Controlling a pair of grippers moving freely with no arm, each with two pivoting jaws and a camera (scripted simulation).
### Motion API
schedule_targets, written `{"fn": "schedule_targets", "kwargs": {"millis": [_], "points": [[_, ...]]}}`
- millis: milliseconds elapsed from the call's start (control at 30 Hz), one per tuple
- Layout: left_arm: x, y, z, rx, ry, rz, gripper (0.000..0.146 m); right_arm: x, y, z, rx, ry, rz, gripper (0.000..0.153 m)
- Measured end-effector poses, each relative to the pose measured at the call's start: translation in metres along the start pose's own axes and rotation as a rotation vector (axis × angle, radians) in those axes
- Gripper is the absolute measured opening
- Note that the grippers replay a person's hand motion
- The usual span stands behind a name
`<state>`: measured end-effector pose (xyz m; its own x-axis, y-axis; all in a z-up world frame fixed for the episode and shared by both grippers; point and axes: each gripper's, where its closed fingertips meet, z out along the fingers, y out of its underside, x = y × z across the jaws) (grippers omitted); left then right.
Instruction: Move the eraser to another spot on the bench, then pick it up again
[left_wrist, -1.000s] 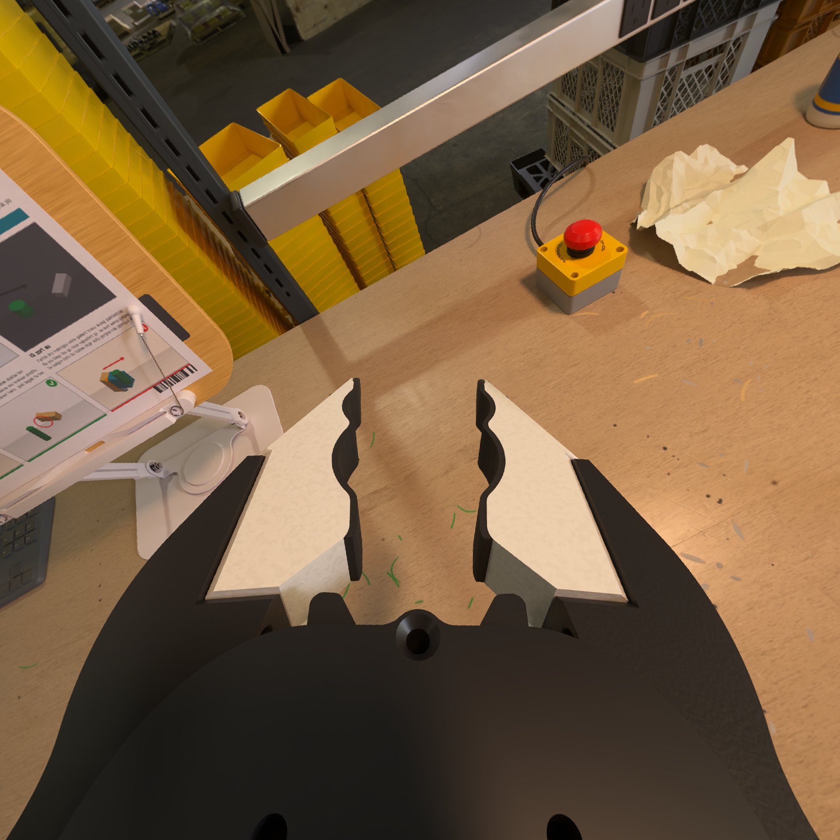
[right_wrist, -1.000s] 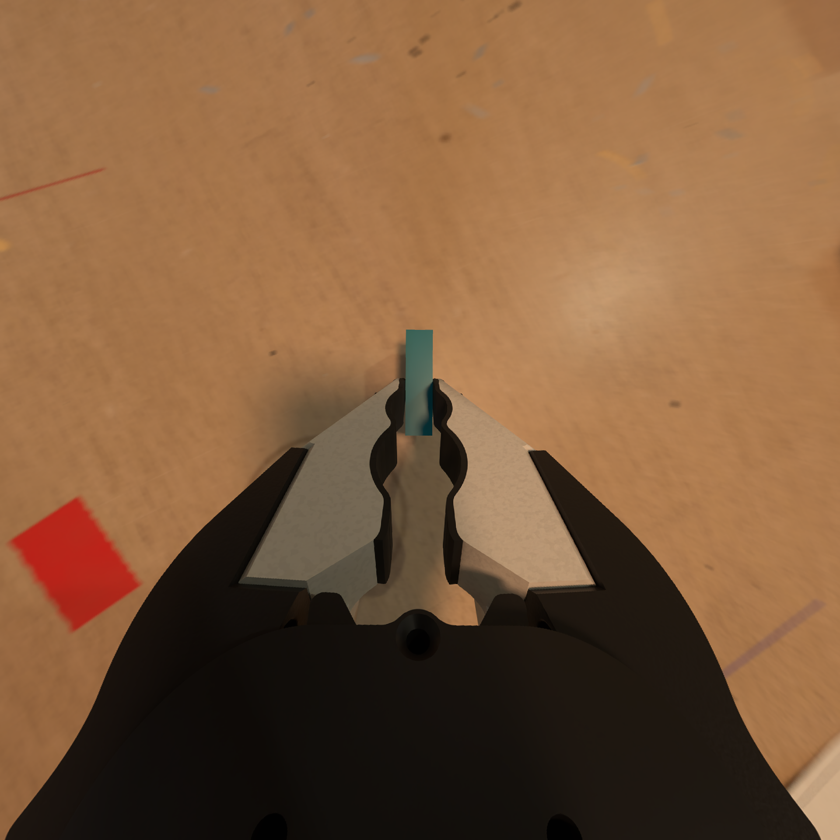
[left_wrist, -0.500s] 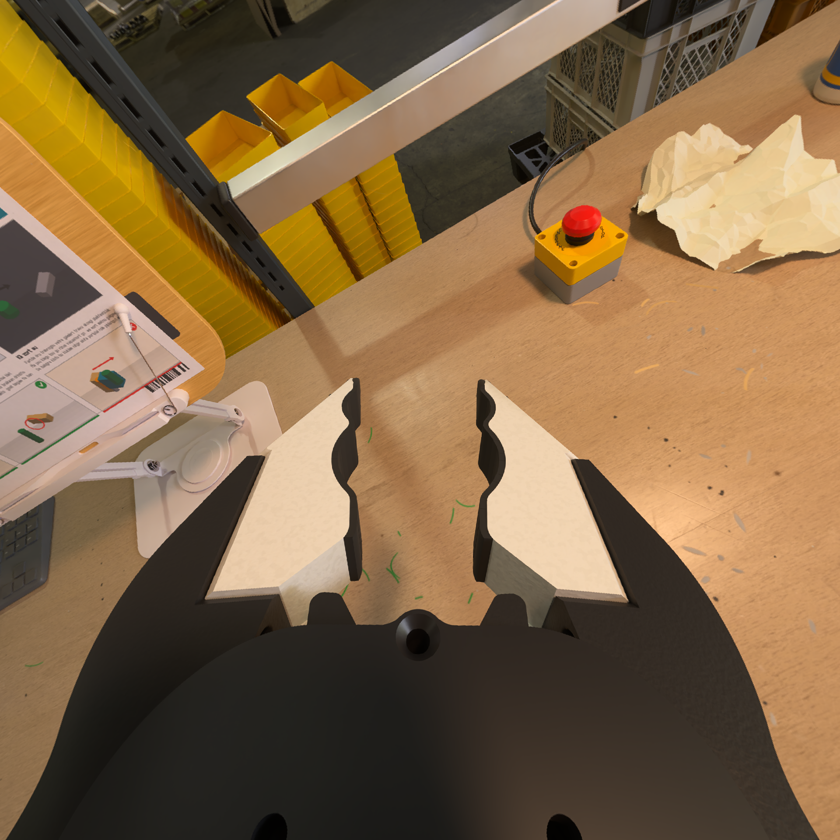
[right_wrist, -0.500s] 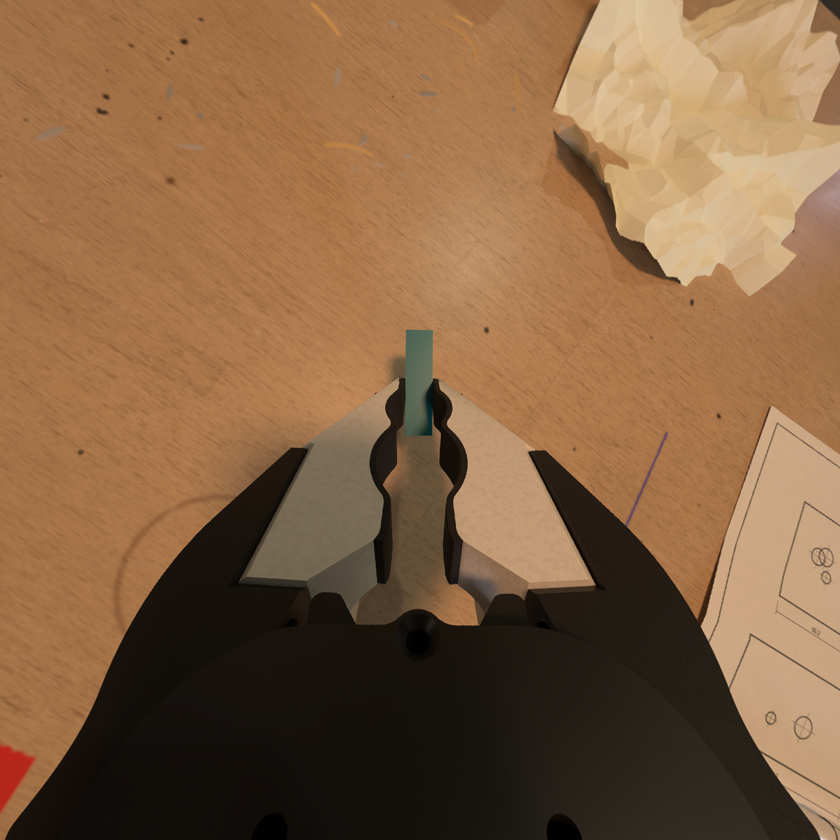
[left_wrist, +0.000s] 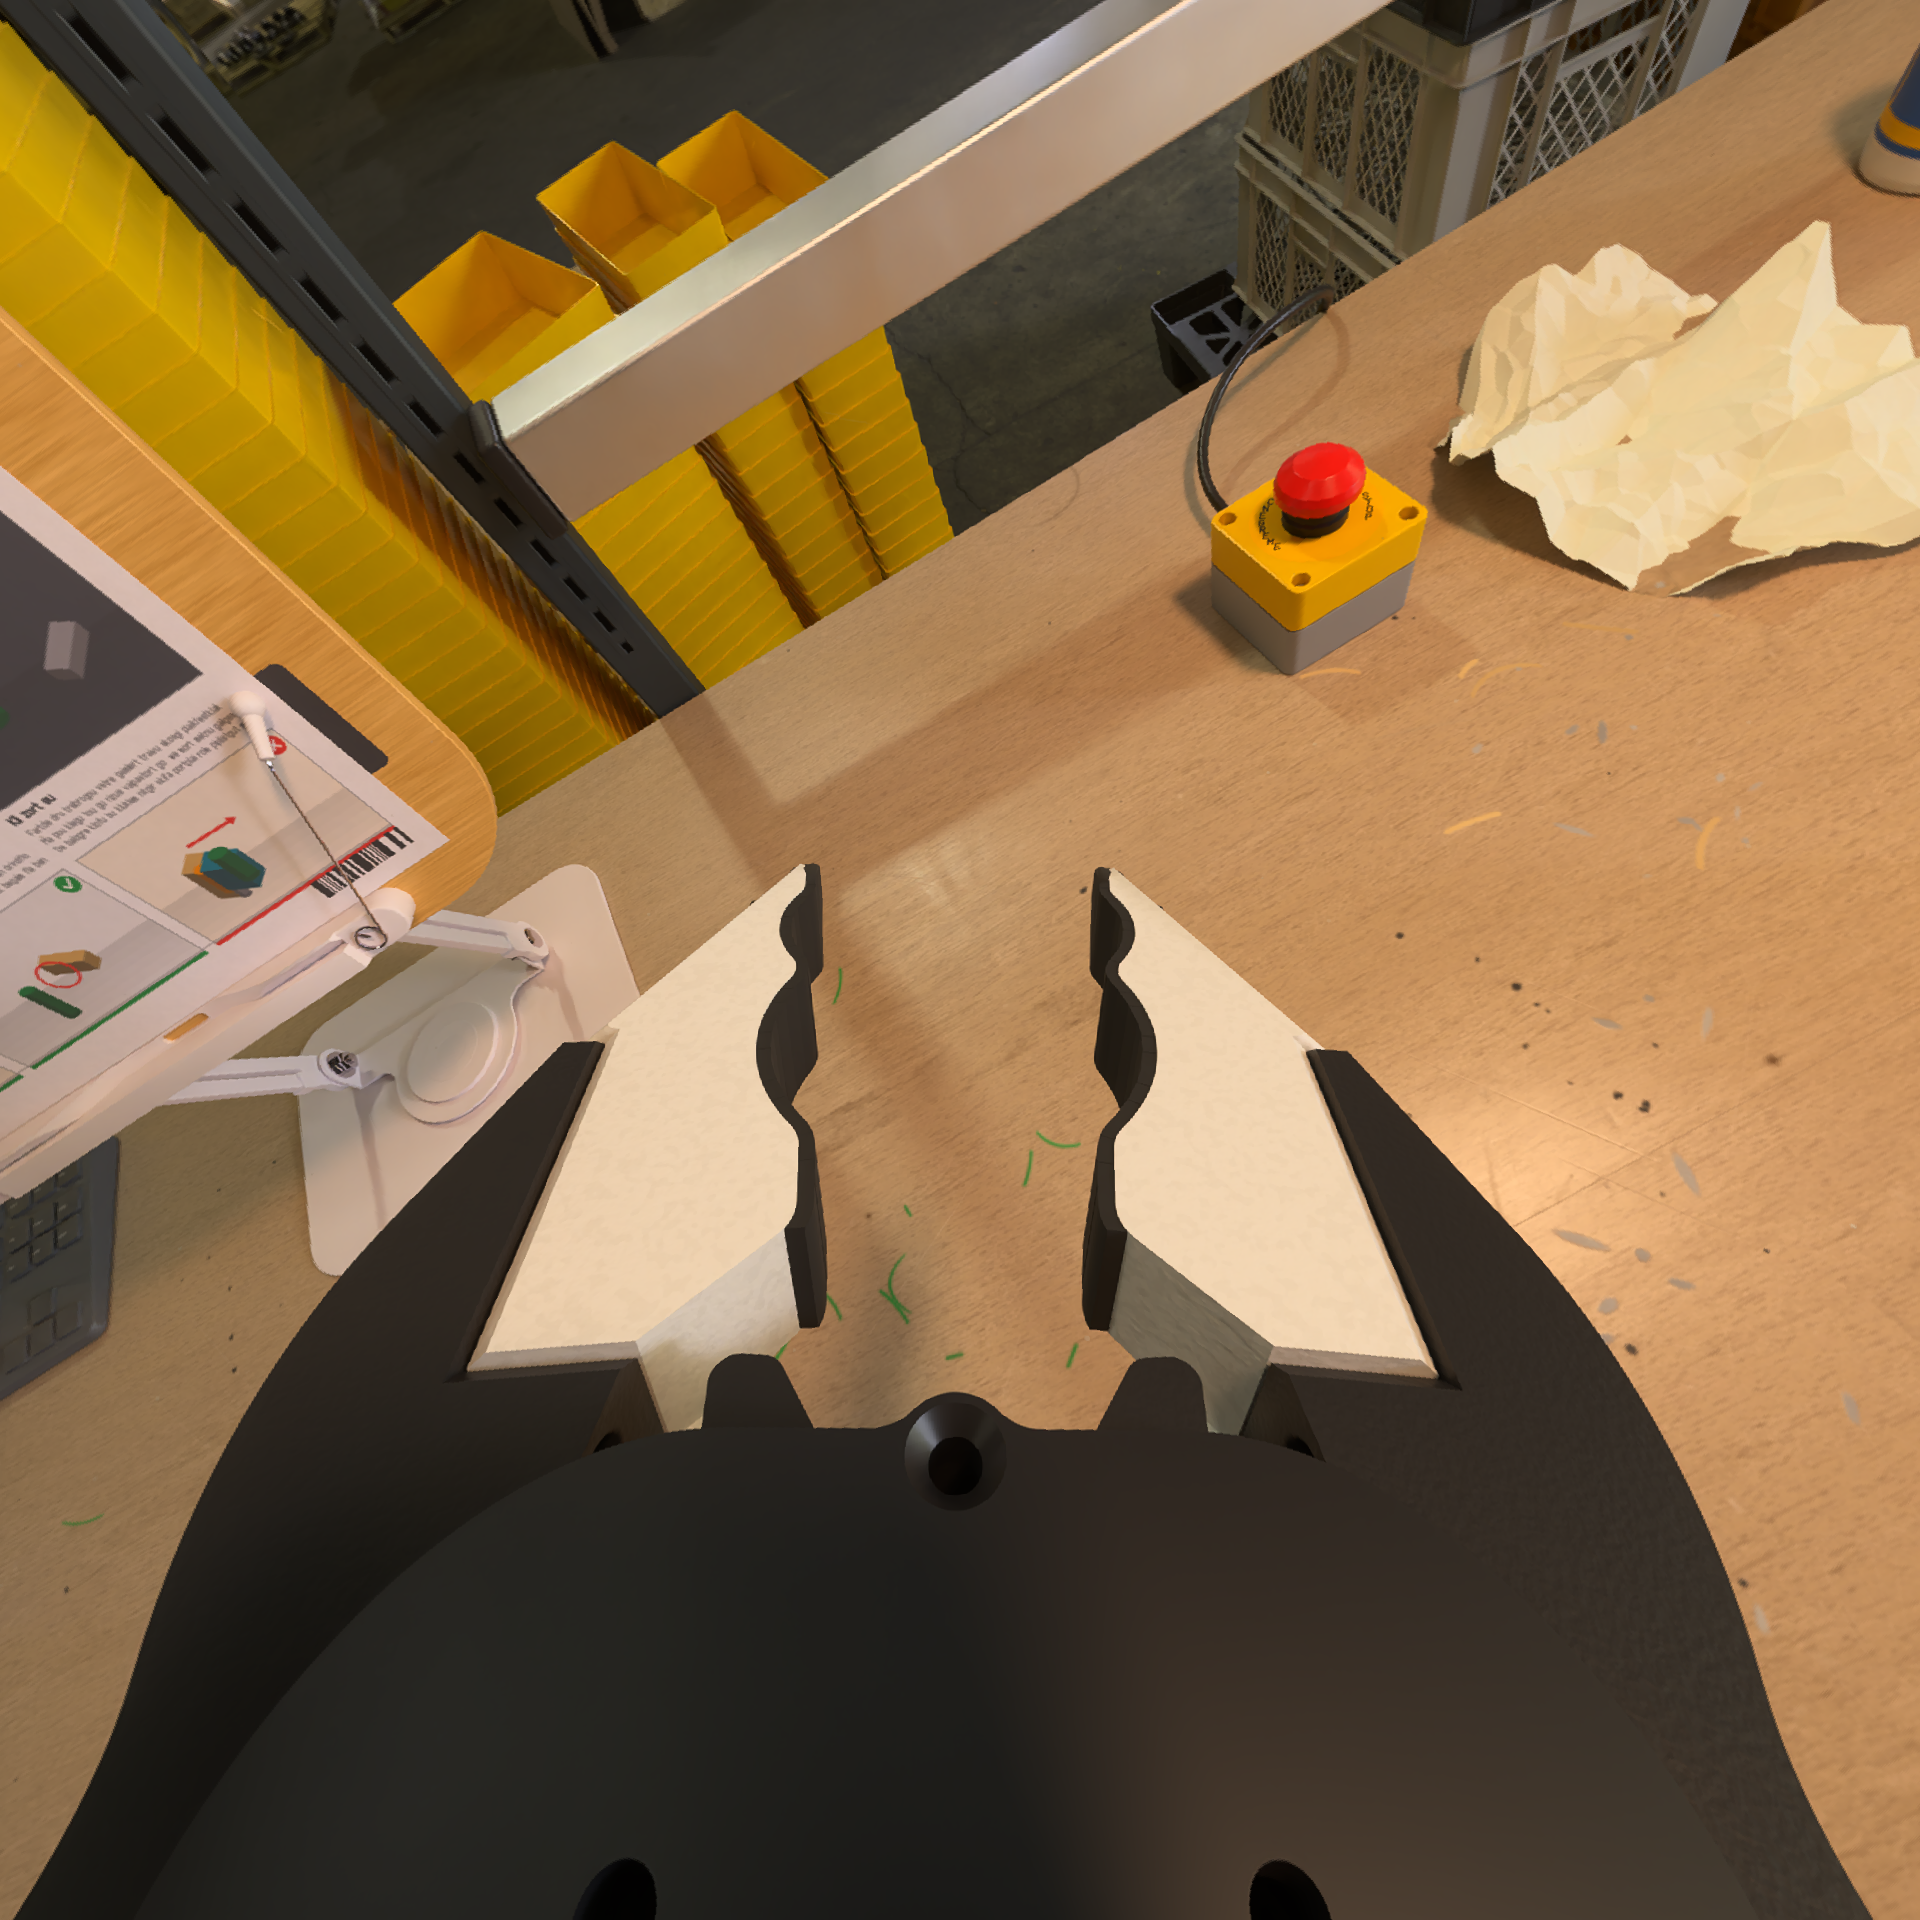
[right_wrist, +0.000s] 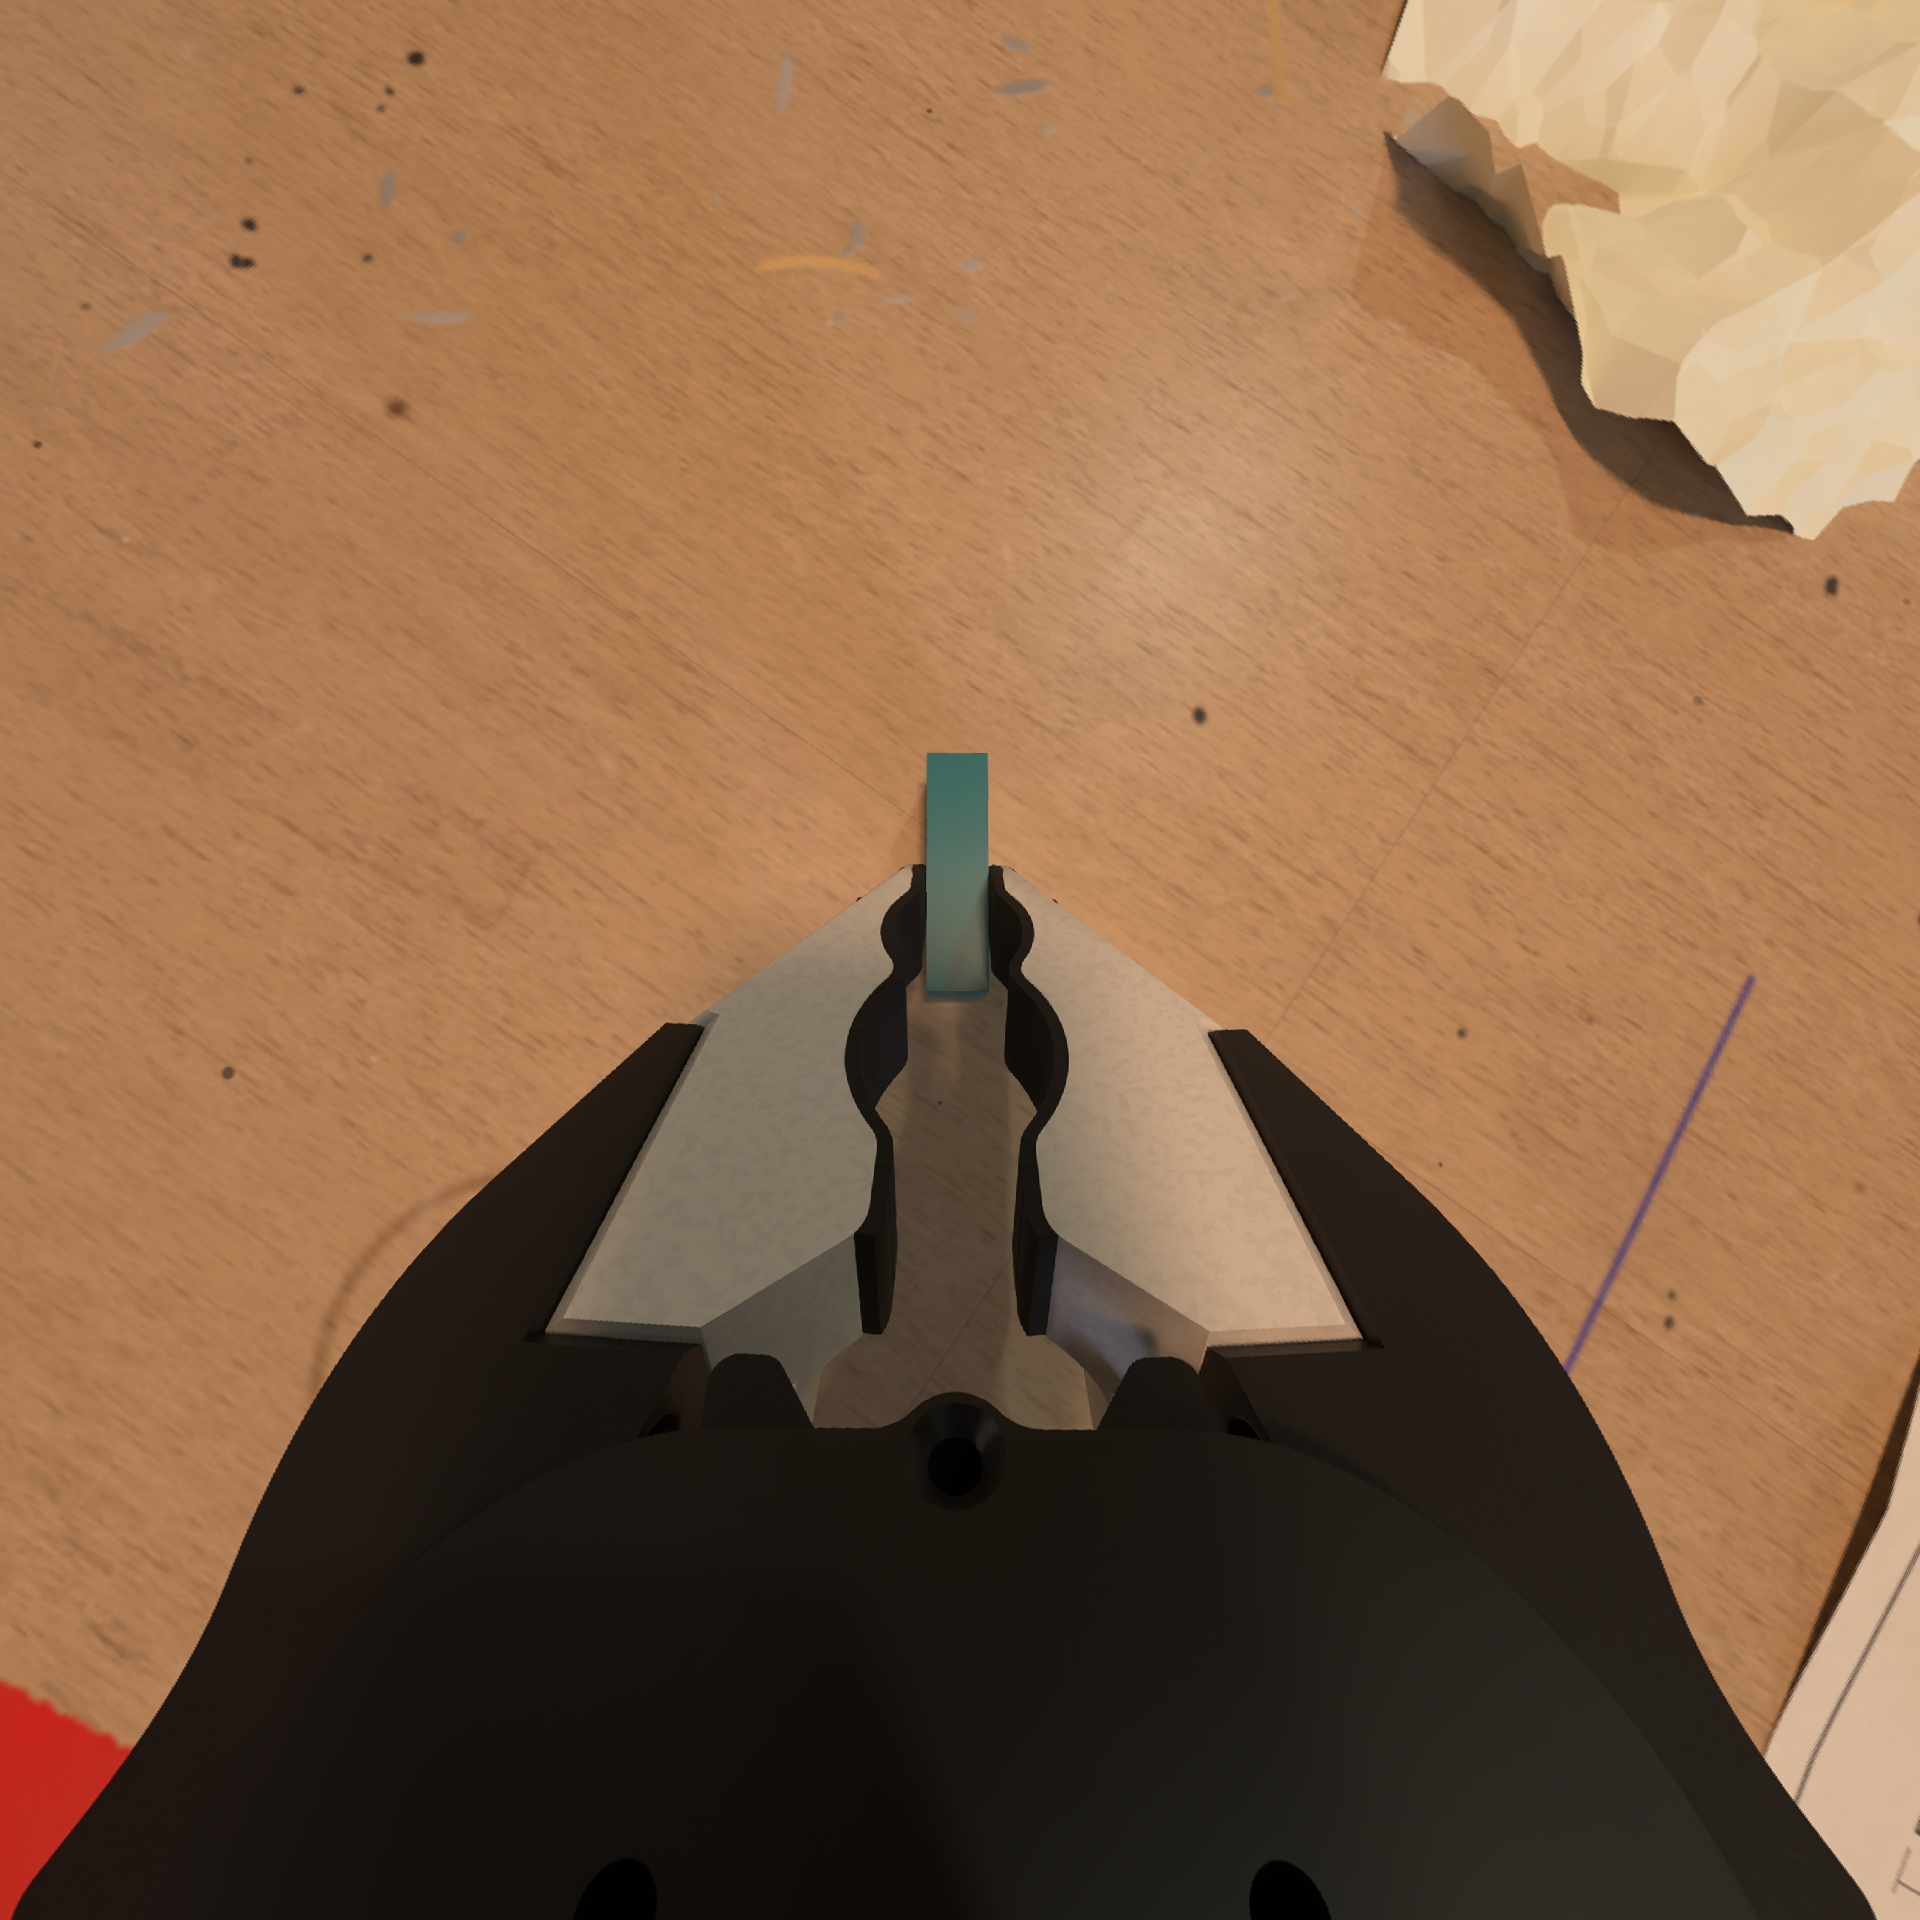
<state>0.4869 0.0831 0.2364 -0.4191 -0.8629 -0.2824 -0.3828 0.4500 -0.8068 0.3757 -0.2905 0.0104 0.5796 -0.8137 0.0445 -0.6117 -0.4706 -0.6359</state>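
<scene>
The eraser (right_wrist: 956, 821) is a thin teal slab, seen edge-on in the right wrist view. My right gripper (right_wrist: 956, 883) is shut on it at the fingertips, and its far end sticks out past them over the wooden bench (right_wrist: 520, 623). I cannot tell whether the eraser touches the bench. My left gripper (left_wrist: 954, 883) is open and empty, hovering over the bench (left_wrist: 1351, 1039) near its back edge. The eraser does not show in the left wrist view.
Crumpled cream paper (right_wrist: 1714, 208) lies ahead to the right; it also shows in the left wrist view (left_wrist: 1714, 416). A yellow box with a red button (left_wrist: 1314, 556) stands near the back edge. An instruction board on a white stand (left_wrist: 208, 831) is at left. A drawing sheet (right_wrist: 1870, 1714) and a red patch (right_wrist: 52, 1756) lie at the lower corners.
My right gripper has carried the eraser across the bench: the red patch slid away to the lower left and the crumpled paper came into view, now closer. My left gripper has barely shifted.
</scene>
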Motion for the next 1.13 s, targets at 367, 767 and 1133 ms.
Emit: {"fn": "schedule_targets", "kwargs": {"millis": [367,767,1133], "points": [[-0.005,-0.006,-0.013,0.051,-0.007,-0.028,0.049,-0.018,-0.038,-0.019,0.148,0.076,-0.175,0.052],[0.005,-0.005,-0.003,0.023,0.006,0.006,0.048,-0.002,-0.001,-0.005,-0.028,0.036,-0.005,0.055],[0.024,-0.048,-0.020,0.289,0.149,-0.143,0.054,-0.039,-0.115,-0.061,0.735,-0.023,0.152,0.011]]}}
